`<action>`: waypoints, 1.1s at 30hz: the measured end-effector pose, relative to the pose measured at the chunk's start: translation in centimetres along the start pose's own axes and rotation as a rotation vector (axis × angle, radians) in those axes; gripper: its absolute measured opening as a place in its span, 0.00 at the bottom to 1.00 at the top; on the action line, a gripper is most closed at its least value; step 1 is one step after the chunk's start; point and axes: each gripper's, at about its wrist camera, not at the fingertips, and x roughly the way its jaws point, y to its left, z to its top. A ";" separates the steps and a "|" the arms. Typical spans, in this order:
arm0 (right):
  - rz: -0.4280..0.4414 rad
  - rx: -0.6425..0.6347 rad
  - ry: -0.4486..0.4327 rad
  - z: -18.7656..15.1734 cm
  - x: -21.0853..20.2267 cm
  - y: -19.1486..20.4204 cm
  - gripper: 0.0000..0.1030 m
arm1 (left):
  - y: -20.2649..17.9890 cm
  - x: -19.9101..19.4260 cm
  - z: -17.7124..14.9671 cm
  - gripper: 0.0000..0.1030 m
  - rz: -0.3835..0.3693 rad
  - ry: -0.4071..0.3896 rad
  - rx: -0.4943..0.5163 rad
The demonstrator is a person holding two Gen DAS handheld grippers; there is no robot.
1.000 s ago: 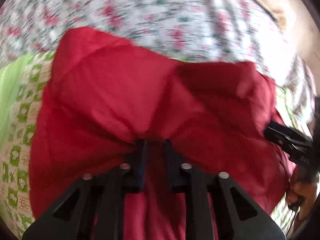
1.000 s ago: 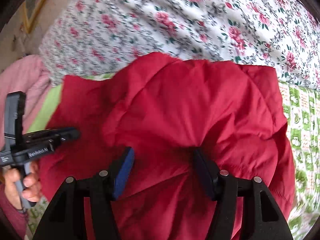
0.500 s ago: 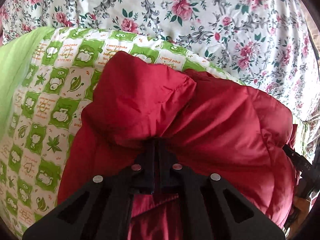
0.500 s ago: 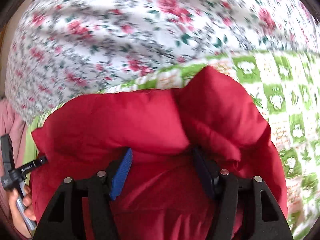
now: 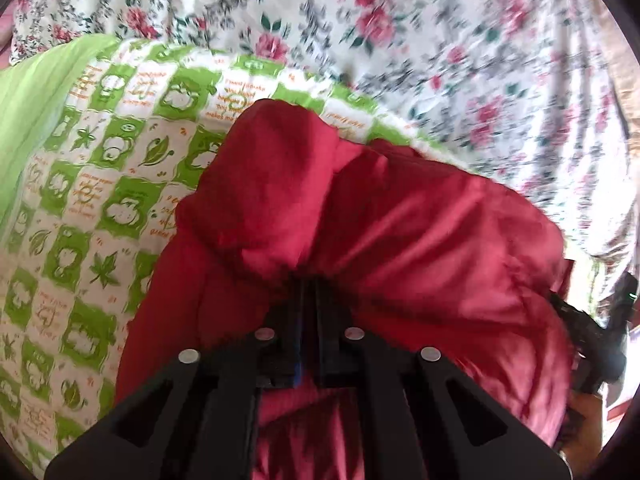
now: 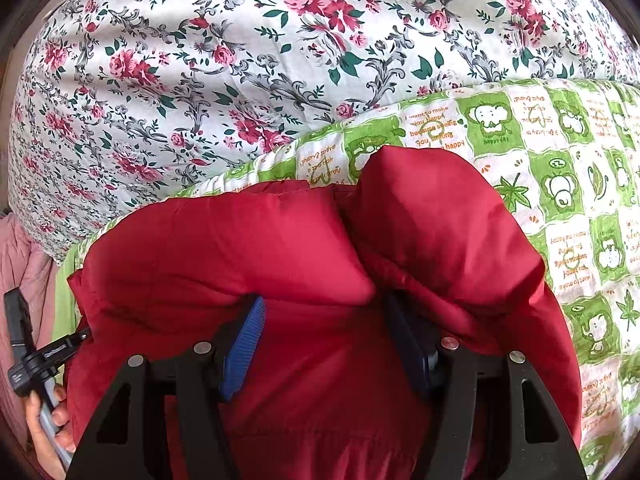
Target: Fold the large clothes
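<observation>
A puffy red jacket [image 5: 400, 232] lies bunched on a green-and-white patterned quilt [image 5: 92, 184]. My left gripper [image 5: 310, 284] is shut on a fold of the jacket, with the fabric bulging over its tips. In the right wrist view the same jacket [image 6: 280, 248] fills the lower half. My right gripper [image 6: 324, 312] has its fingers spread wide with thick jacket fabric bulging between the blue pads [image 6: 244, 340]; whether they press on it I cannot tell. The left gripper also shows at the left edge of the right wrist view [image 6: 80, 336], and the right gripper at the right edge of the left wrist view [image 5: 568, 312].
A white sheet with red roses [image 6: 280, 60] covers the bed beyond the quilt [image 6: 560, 160]. A pink cloth [image 6: 20, 260] lies at the far left. A plain green part of the quilt [image 5: 28, 112] runs along the left.
Both grippers have carried the jacket's edge forward, doubling it over on itself. More quilt now shows beyond the jacket. The left gripper closed tighter on the fabric.
</observation>
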 end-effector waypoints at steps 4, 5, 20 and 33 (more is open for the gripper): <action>0.023 0.018 0.002 0.0 -0.6 -0.8 0.62 | -0.4 -4.4 -2.9 0.04 -0.063 -0.050 0.024; 0.025 0.017 0.001 0.1 -0.7 -0.8 0.62 | -0.7 -5.2 -3.2 0.04 -0.068 -0.055 0.032; 0.074 -0.045 -0.047 -3.6 -11.4 -1.7 0.68 | 2.1 -10.7 -6.2 0.47 -0.078 -0.082 0.075; 0.066 -0.035 -0.042 -5.6 -16.1 -6.0 0.95 | 4.6 -10.7 -6.9 0.83 -0.112 -0.058 0.104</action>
